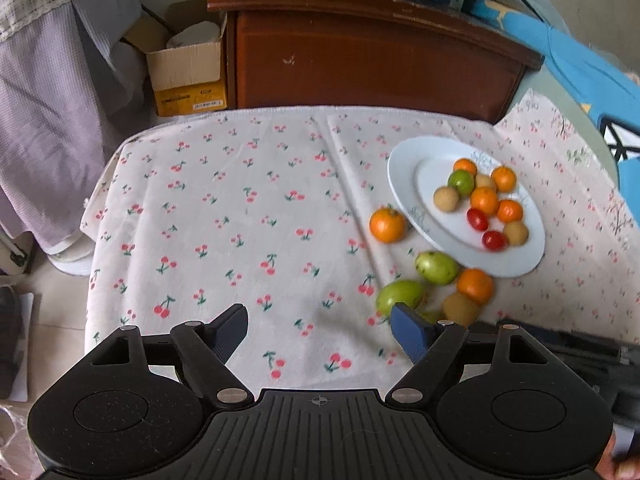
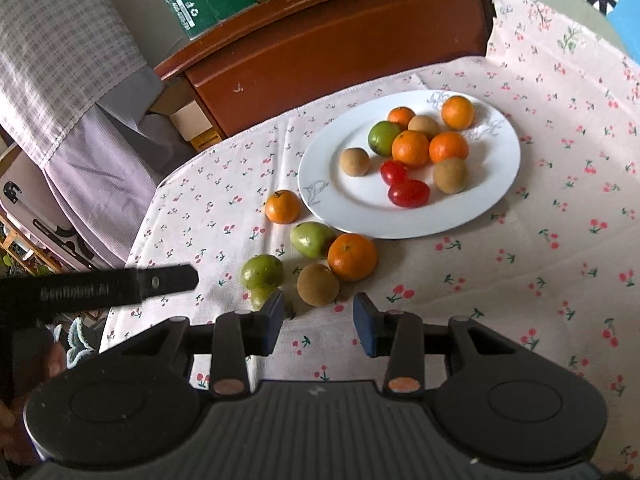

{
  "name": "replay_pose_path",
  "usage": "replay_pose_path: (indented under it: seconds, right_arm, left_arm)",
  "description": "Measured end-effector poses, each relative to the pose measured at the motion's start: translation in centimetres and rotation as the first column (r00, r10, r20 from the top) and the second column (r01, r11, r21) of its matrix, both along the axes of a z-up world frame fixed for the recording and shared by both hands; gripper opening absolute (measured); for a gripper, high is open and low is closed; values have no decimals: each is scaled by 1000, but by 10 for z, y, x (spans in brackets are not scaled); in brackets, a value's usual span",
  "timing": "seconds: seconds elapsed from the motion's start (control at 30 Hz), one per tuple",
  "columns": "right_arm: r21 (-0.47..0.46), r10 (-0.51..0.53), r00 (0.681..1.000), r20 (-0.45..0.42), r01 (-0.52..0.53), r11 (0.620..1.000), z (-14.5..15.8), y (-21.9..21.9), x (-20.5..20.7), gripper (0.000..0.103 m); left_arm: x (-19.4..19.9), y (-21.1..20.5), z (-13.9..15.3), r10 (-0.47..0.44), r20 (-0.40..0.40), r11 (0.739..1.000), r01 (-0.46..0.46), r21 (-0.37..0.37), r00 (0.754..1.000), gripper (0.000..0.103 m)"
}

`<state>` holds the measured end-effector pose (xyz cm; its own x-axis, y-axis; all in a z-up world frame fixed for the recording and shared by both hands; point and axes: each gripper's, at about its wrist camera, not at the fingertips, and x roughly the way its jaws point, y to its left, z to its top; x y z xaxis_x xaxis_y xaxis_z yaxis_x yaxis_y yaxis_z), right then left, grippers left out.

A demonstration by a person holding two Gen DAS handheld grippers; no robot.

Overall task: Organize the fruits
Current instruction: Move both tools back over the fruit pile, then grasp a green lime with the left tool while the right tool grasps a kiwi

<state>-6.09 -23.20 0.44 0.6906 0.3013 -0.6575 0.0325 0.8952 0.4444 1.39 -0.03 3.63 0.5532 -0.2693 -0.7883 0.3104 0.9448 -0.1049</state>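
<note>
A white plate (image 2: pixel 472 208) on the cherry-print cloth holds several small oranges, a green fruit, brown fruits and two red tomatoes; it also shows in the left wrist view (image 1: pixel 404 160). Loose on the cloth beside it lie an orange (image 2: pixel 282 206), a larger orange (image 2: pixel 352 257), two green fruits (image 2: pixel 312 239) (image 2: pixel 261 271) and a brown fruit (image 2: pixel 318 284). My right gripper (image 2: pixel 319 322) is open and empty, just short of the brown fruit. My left gripper (image 1: pixel 318 330) is open and empty above bare cloth, left of the loose fruit (image 1: pixel 400 295).
A brown wooden cabinet (image 1: pixel 372 60) stands behind the table with boxes on top. A cardboard box (image 1: pixel 186 76) and hanging cloth (image 1: pixel 44 120) are at the left. The table edge (image 1: pixel 90 240) drops off at the left. The left gripper's body (image 2: pixel 100 286) shows in the right wrist view.
</note>
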Motion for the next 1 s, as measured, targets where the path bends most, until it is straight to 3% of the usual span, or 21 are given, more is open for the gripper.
replay_pose_path:
  seconds: [0.33, 0.47, 0.63, 1.0]
  right_arm:
    - [10, -16, 1000, -15, 16, 1000, -11, 7, 15, 40]
    - [-12, -25, 1000, -8, 25, 1000, -14, 9, 17, 26]
    - [1, -13, 1000, -13, 13, 1000, -13, 6, 14, 26]
    - [-43, -23, 1000, -7, 23, 999, 0, -15, -12, 26]
  left_arm:
    - [-3, 4, -7, -4, -18, 1000, 5, 21, 1000, 79]
    - [-7, -2, -11, -30, -24, 999, 31, 31, 999, 79]
    - [-13, -10, -15, -68, -23, 997, 69, 33, 997, 79]
    - [-18, -32, -21, -102, -27, 993, 100, -71, 994, 76]
